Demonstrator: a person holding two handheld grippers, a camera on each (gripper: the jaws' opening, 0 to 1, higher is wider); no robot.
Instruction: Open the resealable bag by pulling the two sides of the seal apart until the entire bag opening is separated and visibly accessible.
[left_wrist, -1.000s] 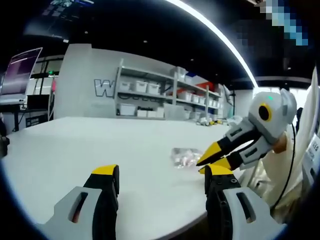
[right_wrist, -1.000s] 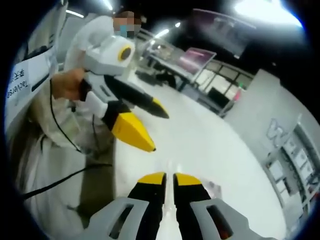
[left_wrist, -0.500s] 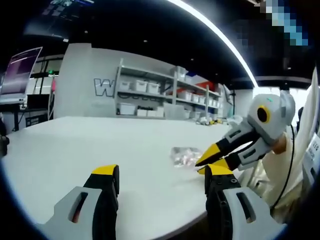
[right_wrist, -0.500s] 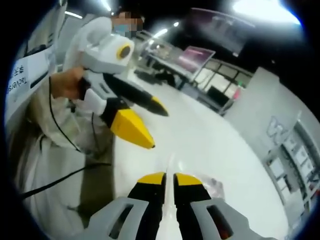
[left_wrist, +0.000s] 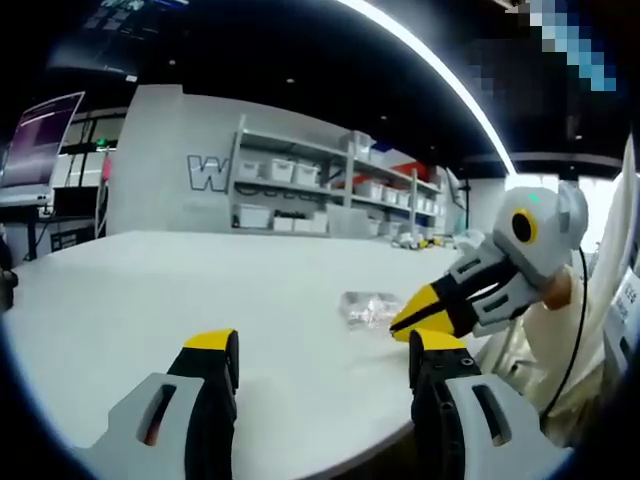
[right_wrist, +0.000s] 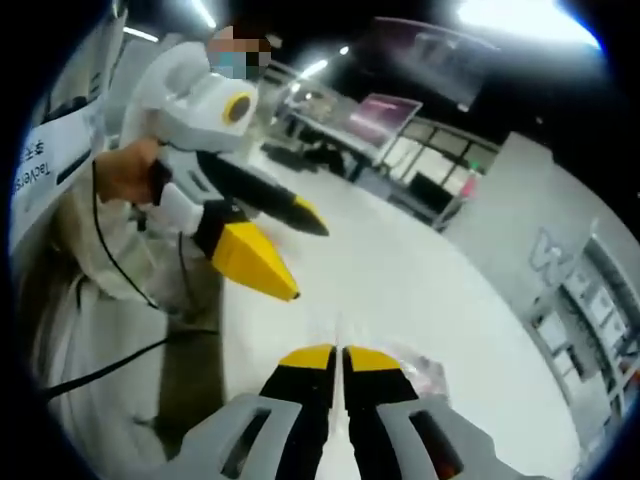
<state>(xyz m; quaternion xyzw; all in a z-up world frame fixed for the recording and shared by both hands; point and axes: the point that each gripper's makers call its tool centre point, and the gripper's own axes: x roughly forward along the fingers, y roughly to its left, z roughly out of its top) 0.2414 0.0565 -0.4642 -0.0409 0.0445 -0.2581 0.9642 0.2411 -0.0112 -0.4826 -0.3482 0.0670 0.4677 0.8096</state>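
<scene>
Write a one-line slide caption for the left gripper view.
Open left gripper waits above the white table as the right gripper closes at the clear resealable bag.

A broad white tabletop (left_wrist: 150, 290) stretches away to a far white wall bearing a large letter W (left_wrist: 208, 175). Right of that letter stands a metal shelving unit (left_wrist: 330, 190) stacked with white storage bins (left_wrist: 280, 172), with a red bin (left_wrist: 412, 172) near its right end. At the far left a lit monitor (left_wrist: 40, 140) sits on a dark desk, and a long ceiling light strip (left_wrist: 430, 70) curves overhead.
</scene>
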